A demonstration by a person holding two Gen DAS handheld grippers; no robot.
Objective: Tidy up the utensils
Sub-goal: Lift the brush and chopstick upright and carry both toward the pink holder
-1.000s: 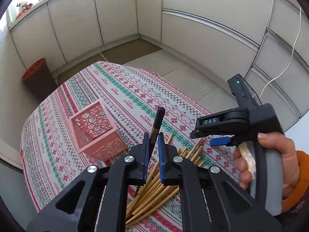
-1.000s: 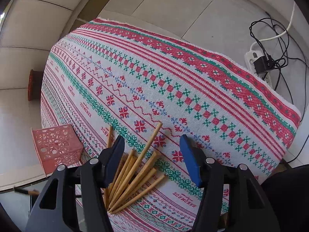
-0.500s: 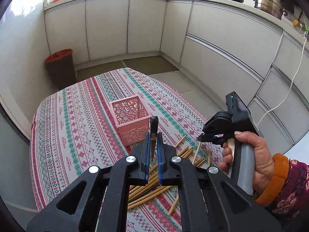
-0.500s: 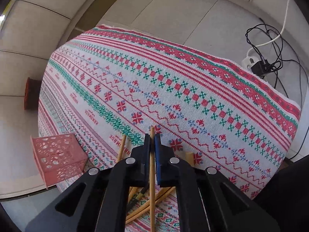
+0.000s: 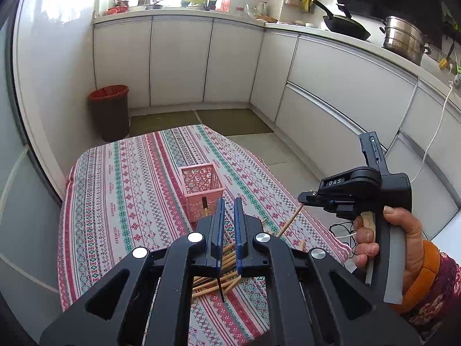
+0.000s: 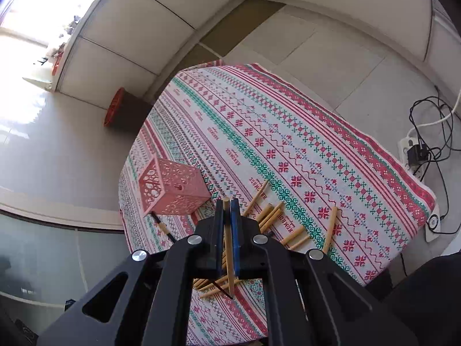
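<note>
A pink perforated holder (image 5: 203, 190) stands on the patterned tablecloth (image 5: 129, 196); it also shows in the right wrist view (image 6: 170, 187). Several wooden chopsticks (image 6: 270, 213) lie scattered near the table's front. My left gripper (image 5: 227, 210) is raised just before the holder, its jaws a narrow gap apart; a dark chopstick (image 5: 220, 284) hangs against the left pad. My right gripper (image 6: 227, 210) is shut on a light wooden chopstick (image 6: 229, 248), held above the pile; it shows at the right in the left wrist view (image 5: 305, 197).
A red-rimmed bin (image 5: 109, 112) stands on the floor beyond the table. White kitchen cabinets (image 5: 178, 60) run around the room. A power strip with cables (image 6: 415, 152) lies on the floor by the table's right edge.
The right gripper closed on a light chopstick and lifted it off the pile. The left gripper rose and moved toward the holder; its jaws have parted slightly around the dark chopstick.
</note>
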